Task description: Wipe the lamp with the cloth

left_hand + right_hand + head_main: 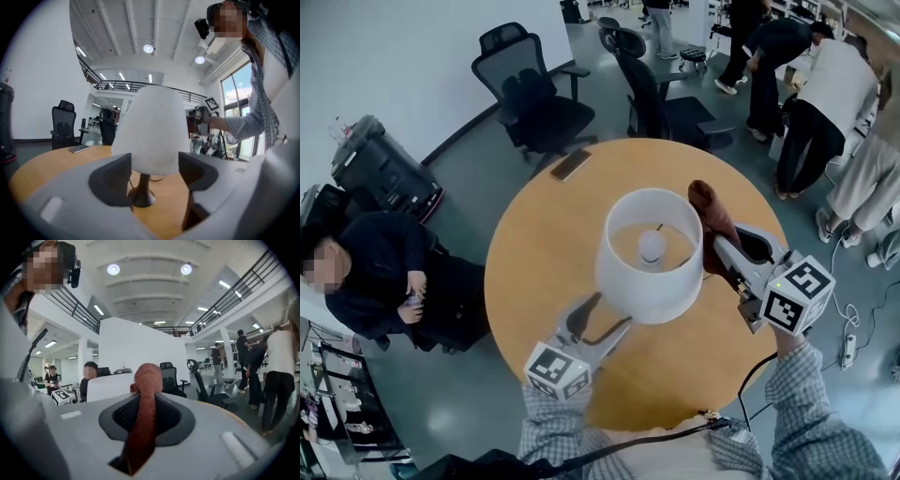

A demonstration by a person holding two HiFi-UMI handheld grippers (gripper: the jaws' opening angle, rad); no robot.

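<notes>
A lamp with a white shade [649,253] stands in the middle of the round wooden table [539,244]. My right gripper [719,246] is shut on a brown cloth [711,208], which sits against the shade's right side. In the right gripper view the cloth [144,418] hangs pinched between the jaws, and the shade [108,386] shows to the left. My left gripper [598,319] reaches under the shade from the near left. Its jaws stand open, with the shade [152,129] and the dark lamp base [142,196] just ahead between them.
A phone [570,164] lies on the table's far side. Two black office chairs [534,98] [654,89] stand beyond it. Several people [811,103] stand at the back right, and one person [375,272] sits at the left. A black cable [755,370] trails from my right gripper.
</notes>
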